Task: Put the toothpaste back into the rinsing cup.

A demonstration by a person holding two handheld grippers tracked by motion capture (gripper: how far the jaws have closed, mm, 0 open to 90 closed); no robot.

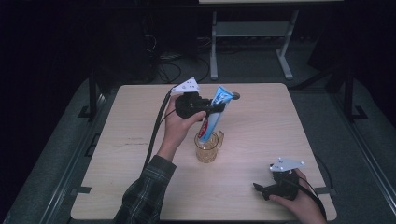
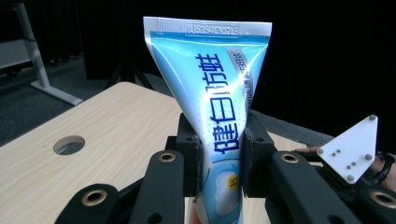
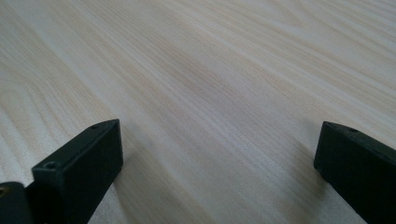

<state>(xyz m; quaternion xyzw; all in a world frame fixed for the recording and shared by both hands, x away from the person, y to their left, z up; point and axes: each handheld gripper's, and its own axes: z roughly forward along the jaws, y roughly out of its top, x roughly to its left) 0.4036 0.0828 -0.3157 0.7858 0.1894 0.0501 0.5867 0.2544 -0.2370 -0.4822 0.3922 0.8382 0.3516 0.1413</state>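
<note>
Centre of the high view: my left gripper (image 1: 212, 109) is clamped on the toothpaste tube (image 1: 214, 113), lower end inside the glass mug (image 1: 208, 147) (crimped end up, tilted right). Lower right, my right gripper (image 3: 217, 163) sits low over bare table (image 1: 261, 126), jaws wide apart.

toothpaste tube (image 1: 212, 119) cap end hidden in cup (image 1: 208, 148)

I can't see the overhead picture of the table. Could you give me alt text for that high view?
A person's left hand holds a black two-jaw gripper clamped on a blue and white toothpaste tube, its lower end inside a clear amber glass mug standing mid-table. The right hand rests a second black gripper near the front right corner of the pale wooden table.
</note>
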